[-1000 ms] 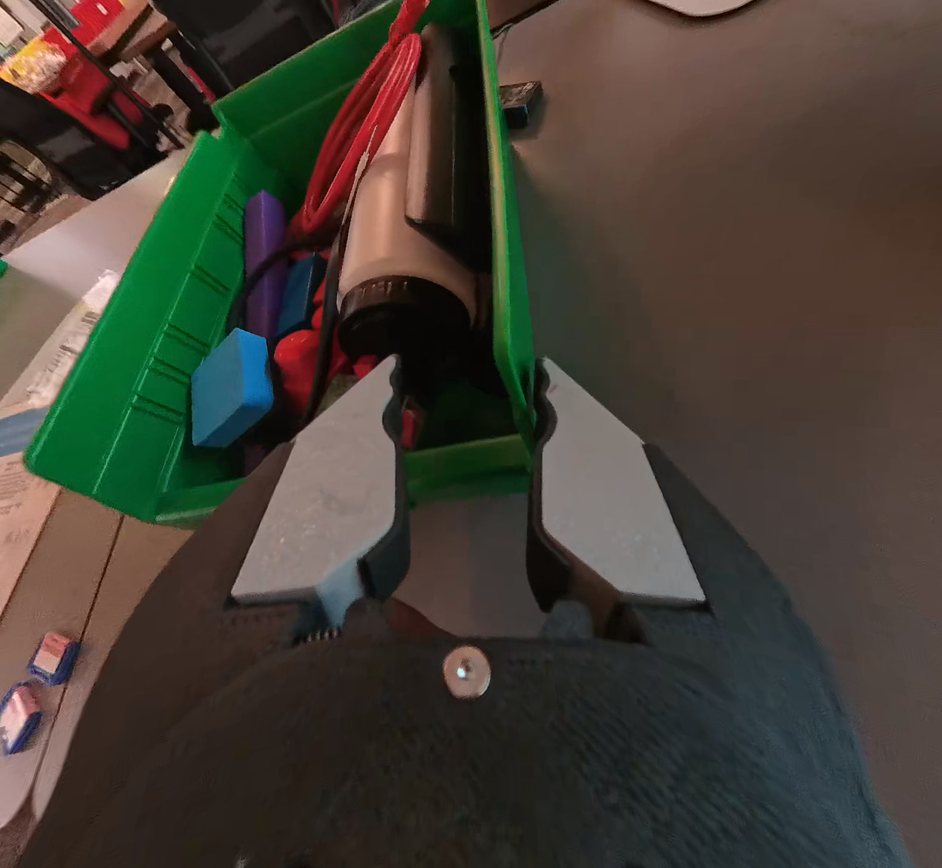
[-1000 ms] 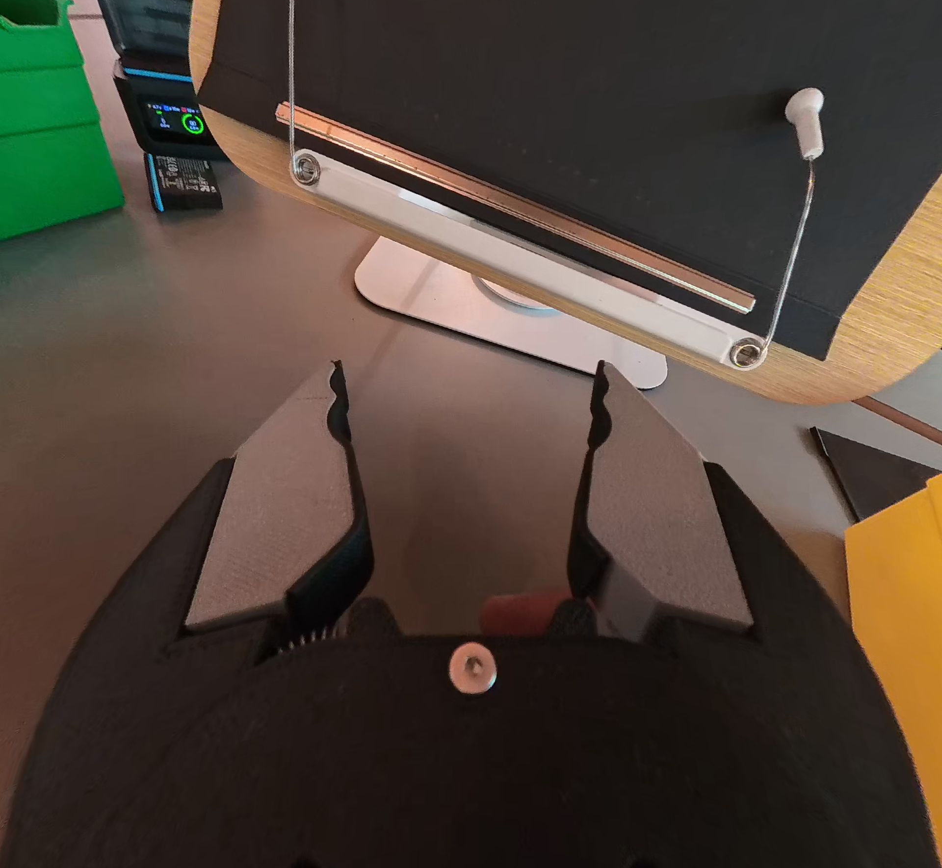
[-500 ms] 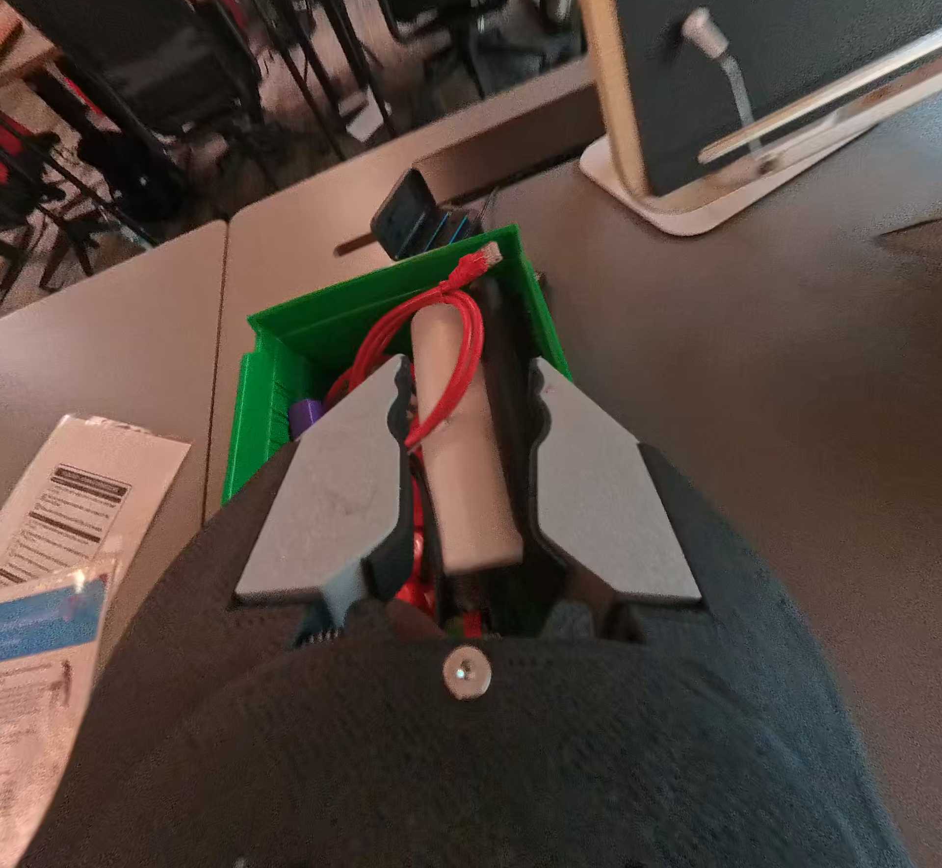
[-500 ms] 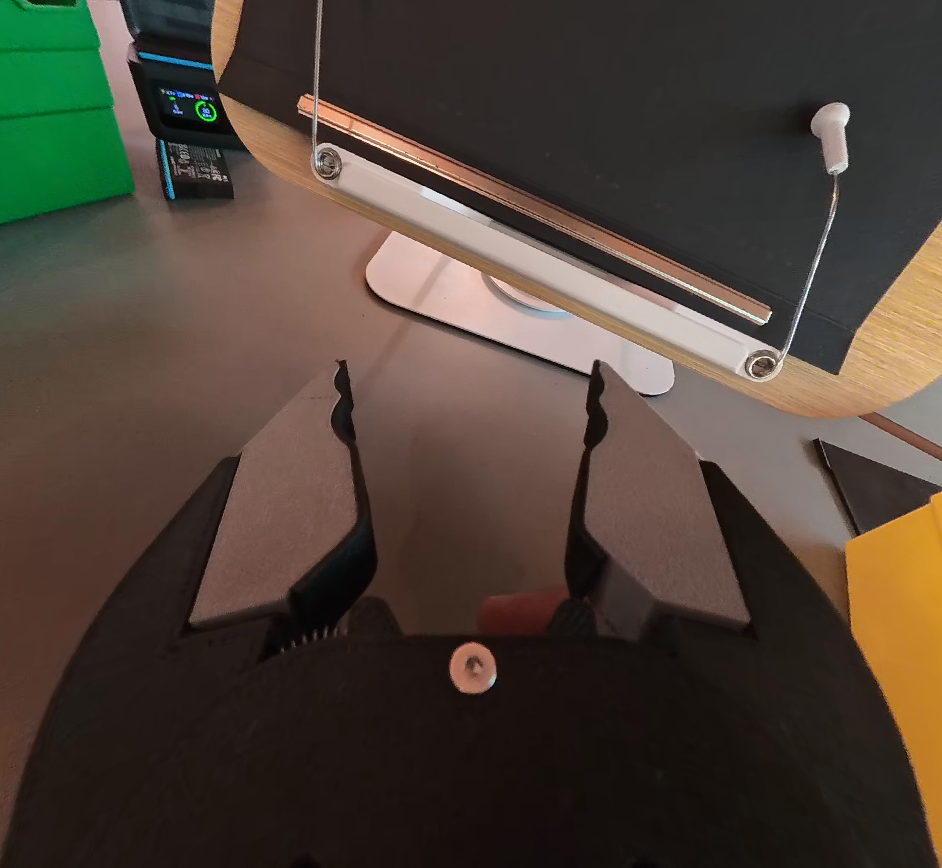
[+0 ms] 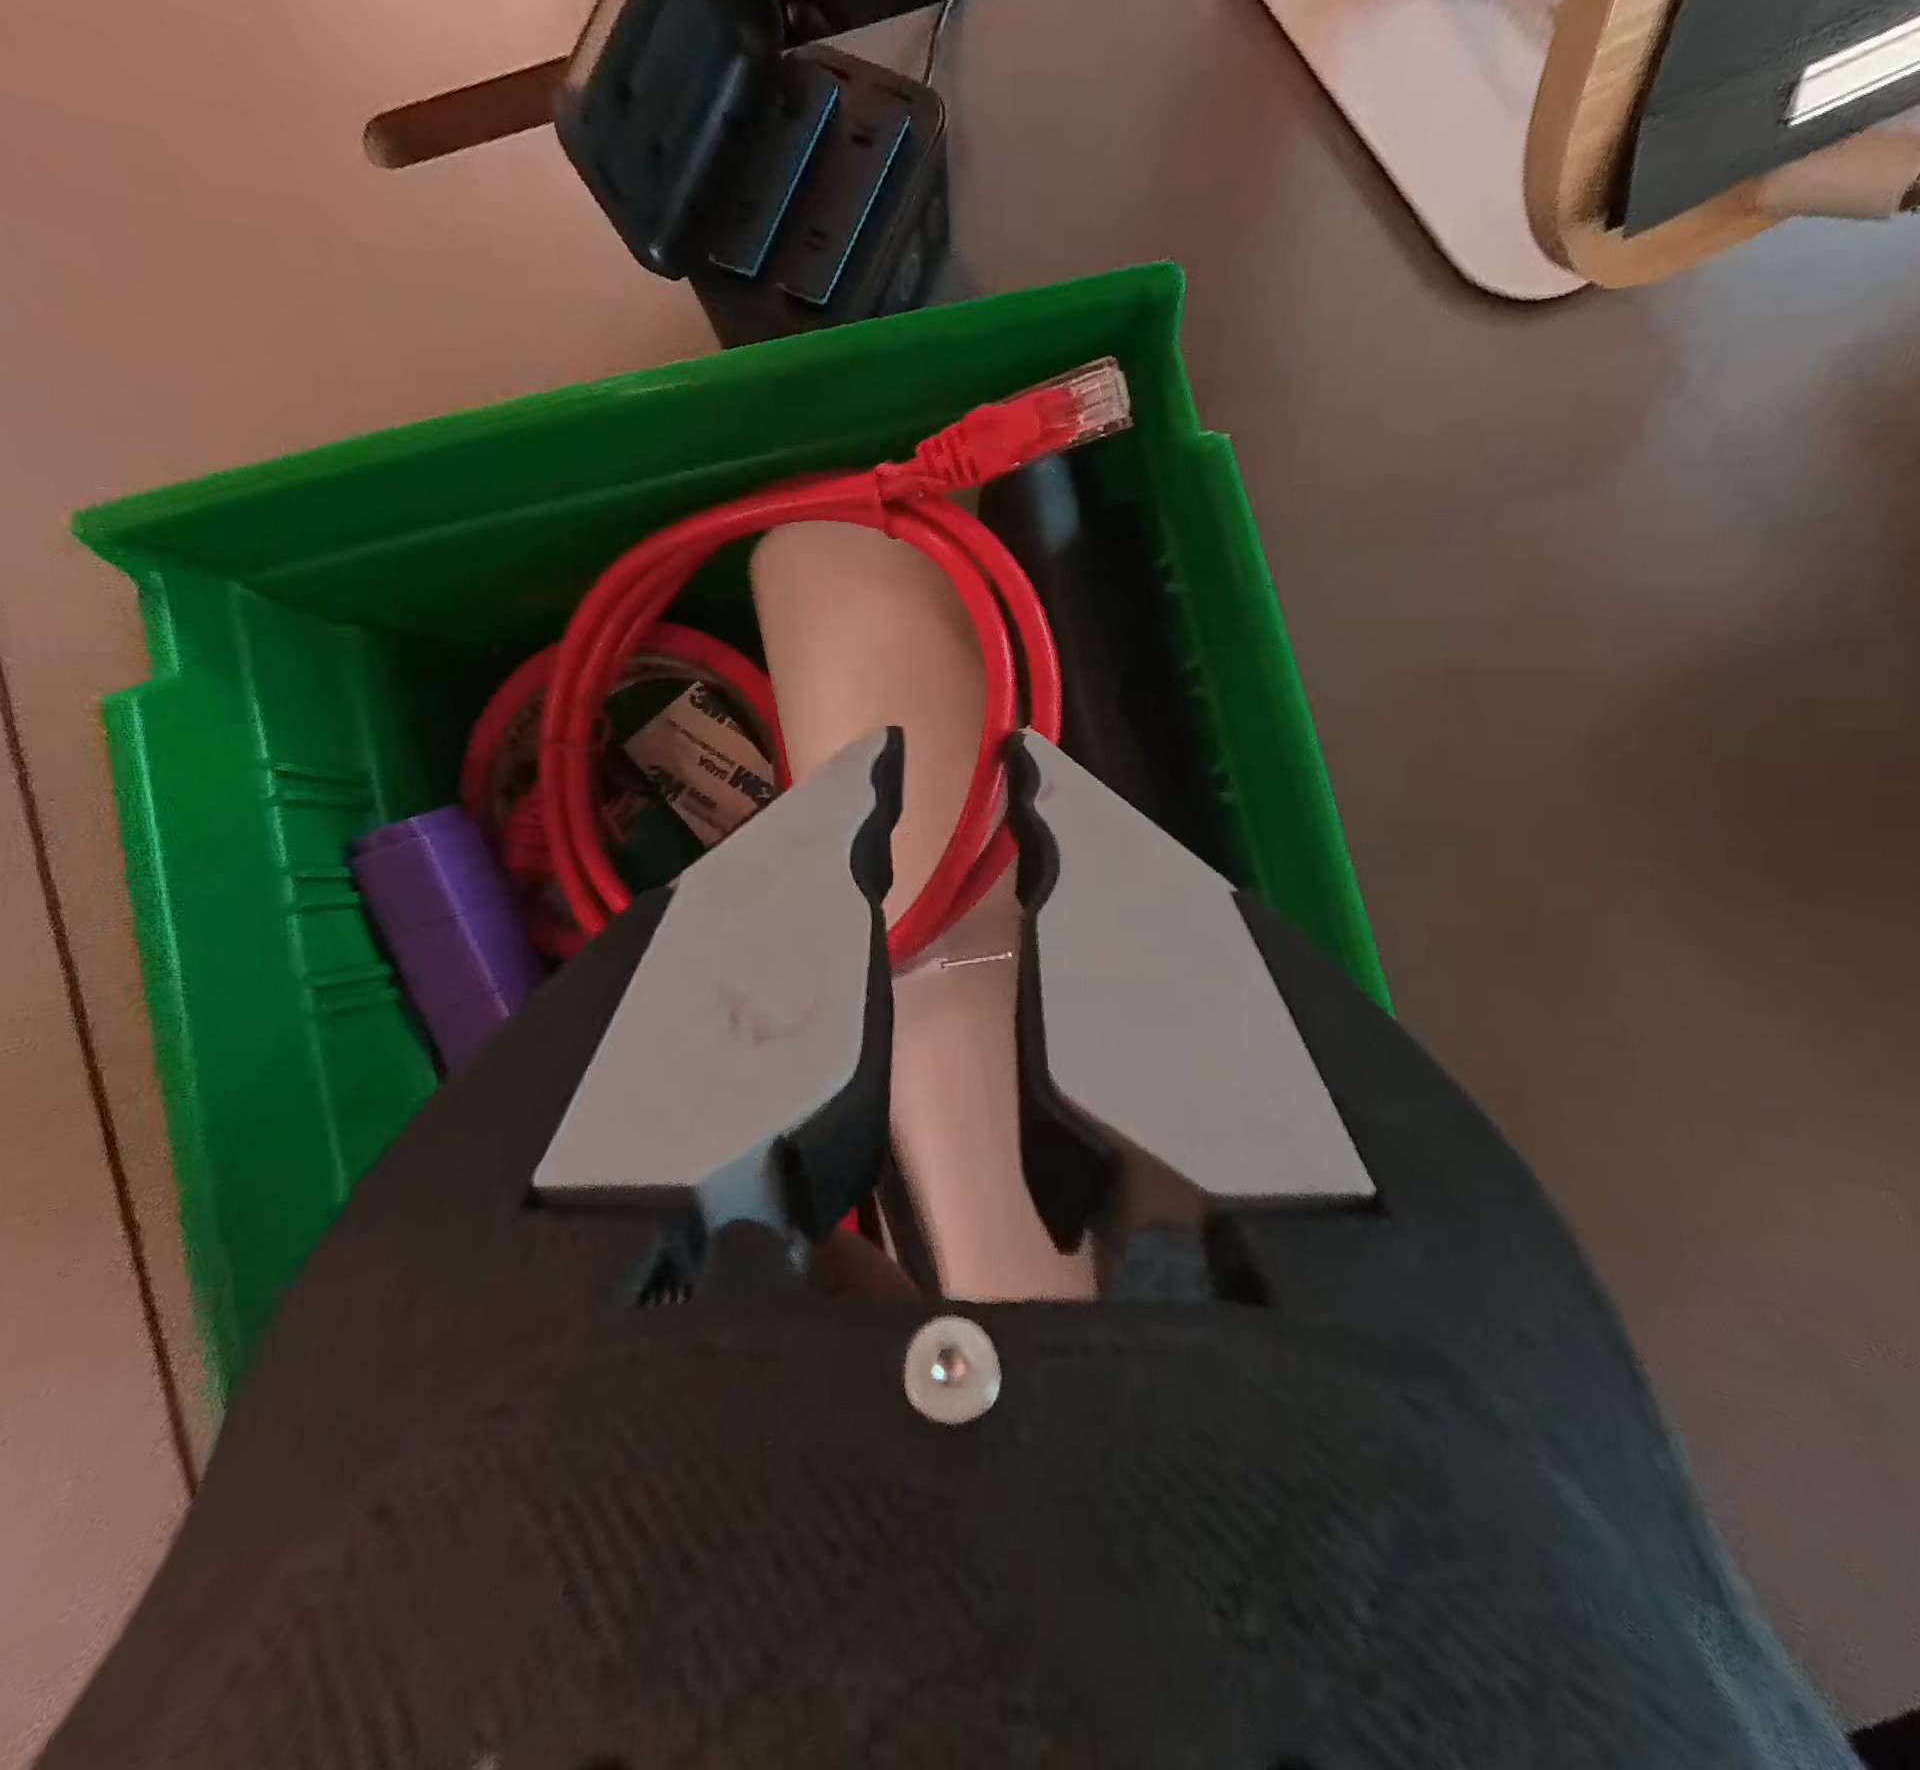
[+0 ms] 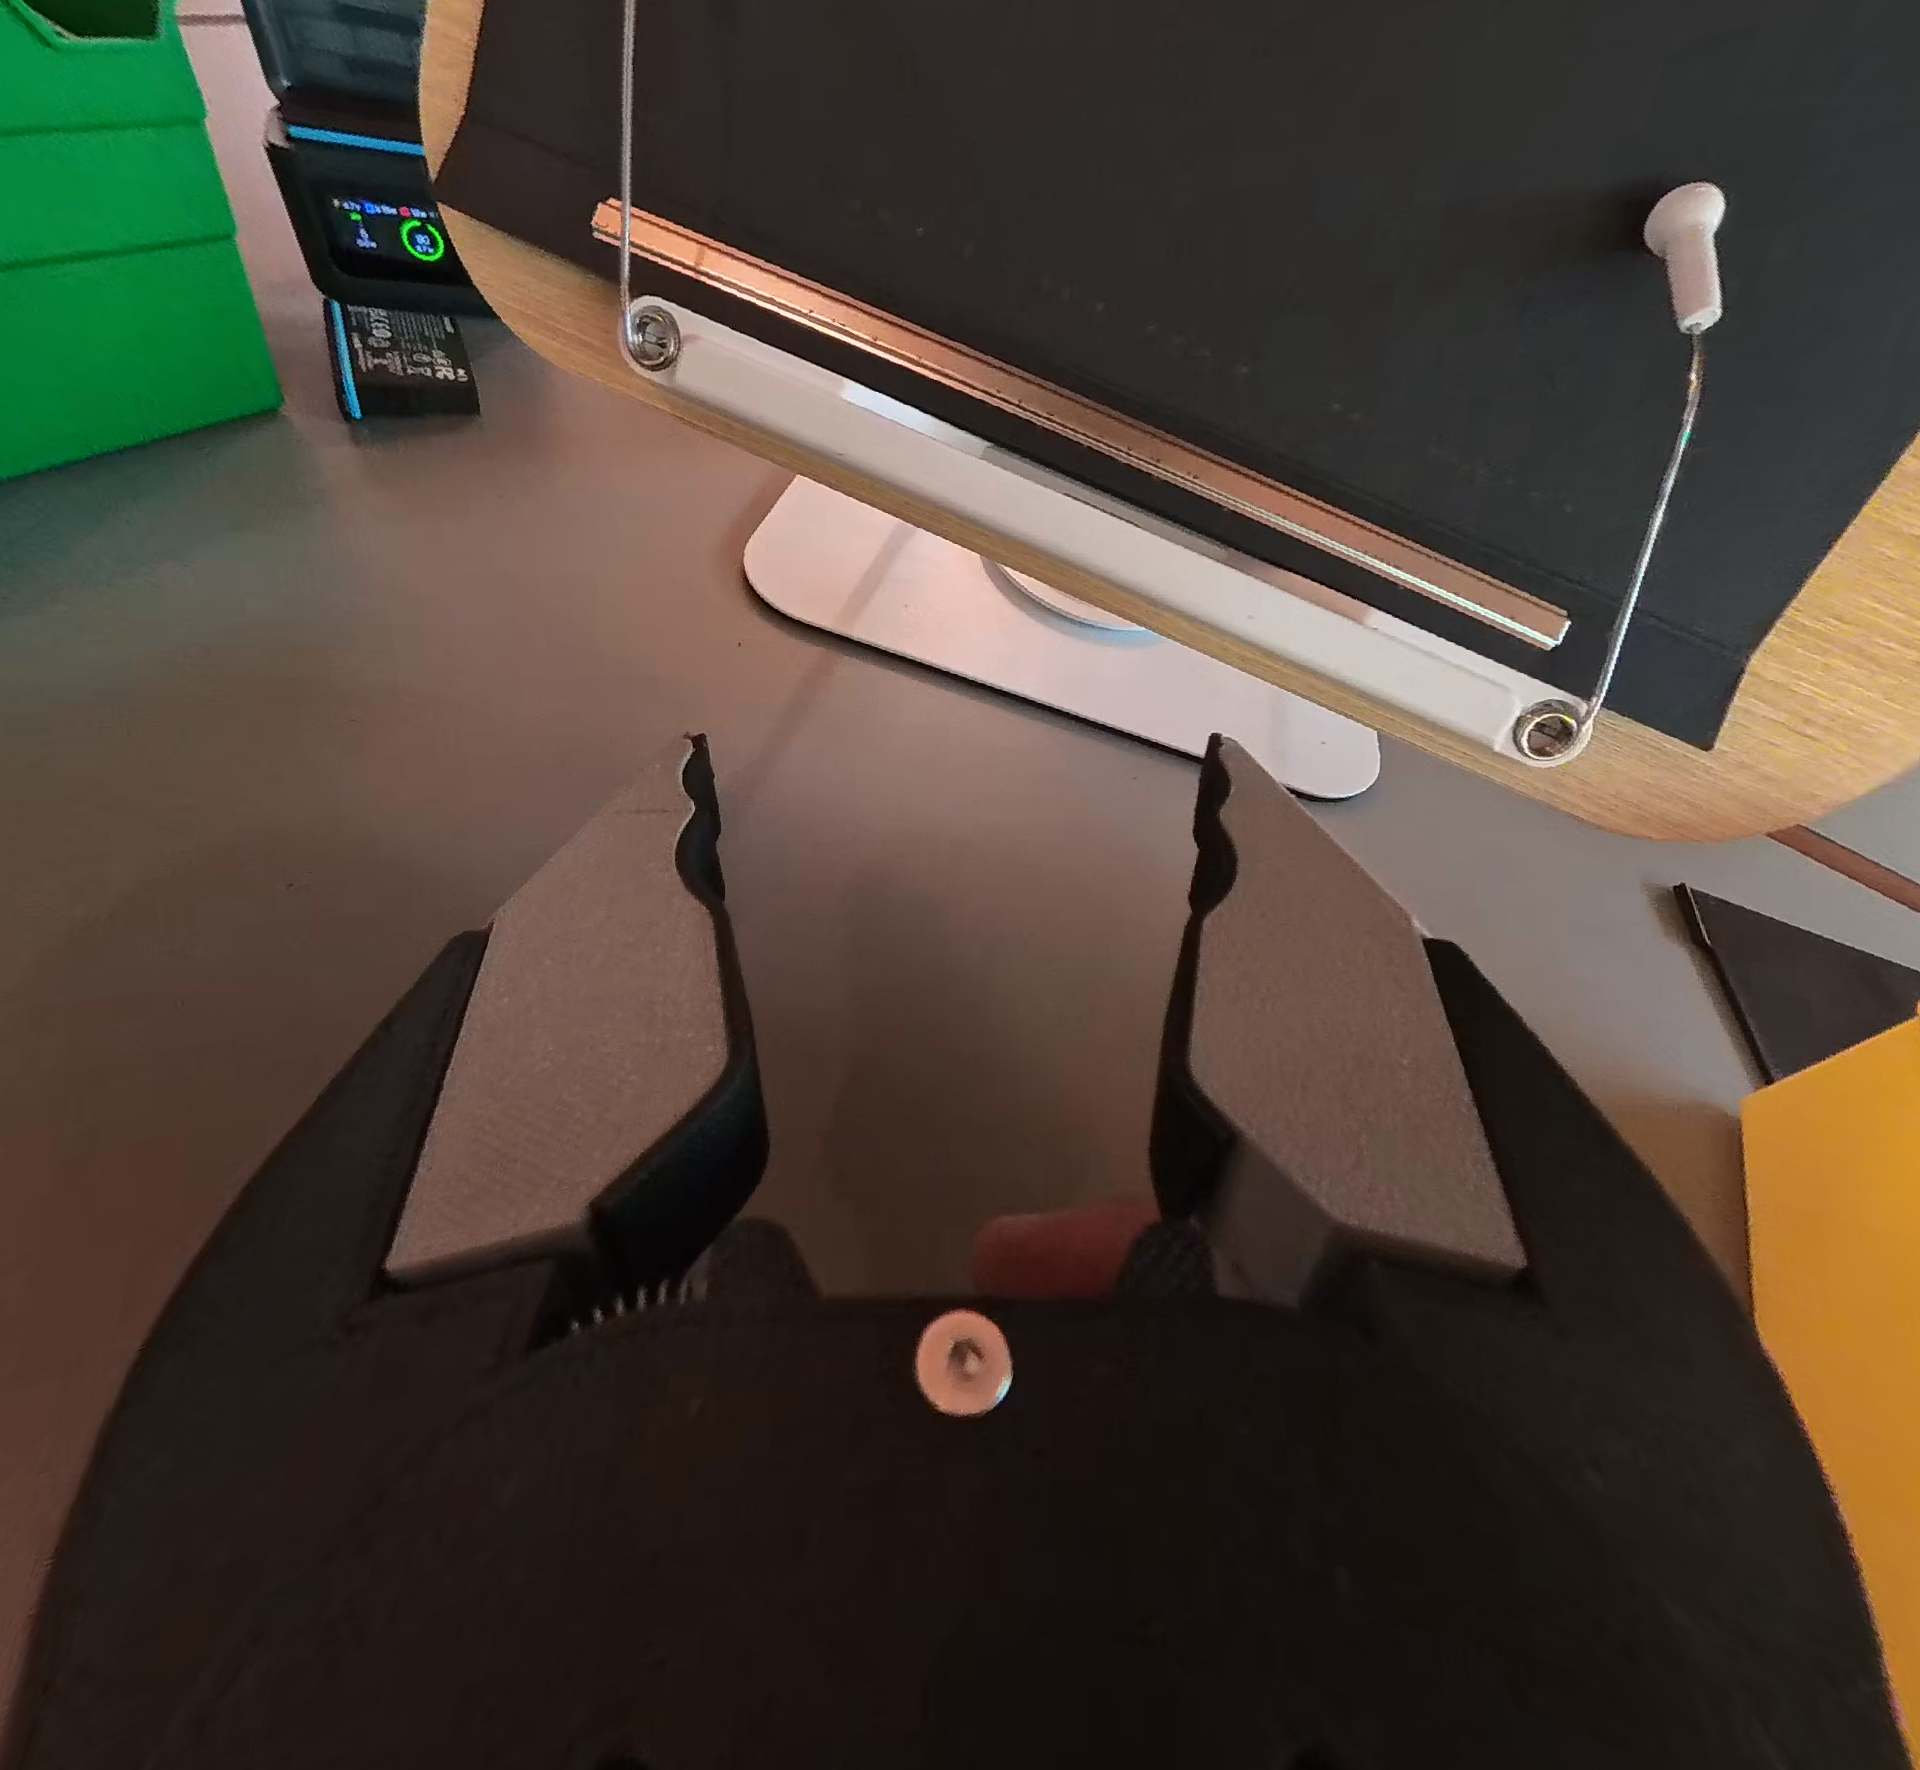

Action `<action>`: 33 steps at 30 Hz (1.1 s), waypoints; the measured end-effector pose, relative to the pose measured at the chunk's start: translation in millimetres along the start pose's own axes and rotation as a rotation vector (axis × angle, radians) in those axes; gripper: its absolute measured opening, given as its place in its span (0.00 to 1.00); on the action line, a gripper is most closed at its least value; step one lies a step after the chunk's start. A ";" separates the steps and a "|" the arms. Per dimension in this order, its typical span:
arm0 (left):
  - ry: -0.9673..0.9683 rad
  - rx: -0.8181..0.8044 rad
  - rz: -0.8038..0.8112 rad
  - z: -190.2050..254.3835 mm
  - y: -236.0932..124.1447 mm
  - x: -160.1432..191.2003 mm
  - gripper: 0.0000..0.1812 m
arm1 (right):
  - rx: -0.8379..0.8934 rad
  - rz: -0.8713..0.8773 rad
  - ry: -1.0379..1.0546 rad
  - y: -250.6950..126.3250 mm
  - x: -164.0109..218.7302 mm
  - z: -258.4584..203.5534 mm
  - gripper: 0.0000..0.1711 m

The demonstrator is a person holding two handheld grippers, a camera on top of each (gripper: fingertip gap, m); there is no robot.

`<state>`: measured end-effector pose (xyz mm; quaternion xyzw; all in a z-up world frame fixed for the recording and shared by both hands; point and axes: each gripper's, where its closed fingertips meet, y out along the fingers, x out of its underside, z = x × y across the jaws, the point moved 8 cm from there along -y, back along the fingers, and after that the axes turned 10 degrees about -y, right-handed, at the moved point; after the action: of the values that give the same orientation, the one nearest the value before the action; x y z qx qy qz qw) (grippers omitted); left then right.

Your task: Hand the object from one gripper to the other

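my left gripper reaches into the green bin, fingers closed on the tan cylinder. a red cable loops around that cylinder and, i judge, could snag and come out with it. my right gripper hangs spread and empty over the table, in front of the tilted board stand.

Left claw straddling beige tube, green bin.
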<state>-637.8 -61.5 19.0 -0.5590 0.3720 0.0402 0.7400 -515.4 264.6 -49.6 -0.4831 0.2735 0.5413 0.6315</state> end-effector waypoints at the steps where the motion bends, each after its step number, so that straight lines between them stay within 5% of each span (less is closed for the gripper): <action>1: -0.011 0.010 0.004 -1.4 -0.7 0.2 0.10 | -0.002 0.003 0.001 -0.7 -0.3 -0.1 0.53; 4: -0.022 0.028 0.032 -4.7 -7.6 -3.0 0.20 | 0.000 0.018 0.008 -2.6 -2.1 0.2 0.53; 10: 0.011 0.057 0.041 -0.3 -24.6 -13.7 0.21 | -0.008 0.012 -0.007 0.1 -1.9 -2.5 0.53; 14: 0.014 0.076 -0.057 -0.5 -0.7 -3.8 0.23 | -0.004 0.014 -0.017 -0.1 -2.3 -3.4 0.52; 16: -0.058 0.159 -0.071 -0.9 12.3 2.1 0.23 | -0.003 0.014 -0.017 -0.4 -2.4 -3.4 0.52; 18: -0.113 0.224 -0.024 -1.3 10.9 0.5 0.05 | -0.004 0.014 -0.014 -0.6 -2.2 -3.3 0.52; 24: -0.086 0.172 0.064 -12.5 -14.5 -3.7 0.04 | -0.007 0.016 -0.017 -0.6 -2.6 -3.9 0.51; 29: -0.089 0.149 0.349 -2.2 -62.4 -29.2 0.05 | -0.014 0.032 -0.007 -2.8 -4.6 -2.1 0.50; 33: 0.064 0.261 0.568 66.3 -108.6 -33.0 0.05 | -0.055 0.086 0.022 -6.5 -9.2 1.8 0.52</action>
<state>-576.5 -33.3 131.8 -0.3341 0.5382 0.1799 0.7525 -512.0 262.7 -38.9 -0.4940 0.2859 0.5699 0.5911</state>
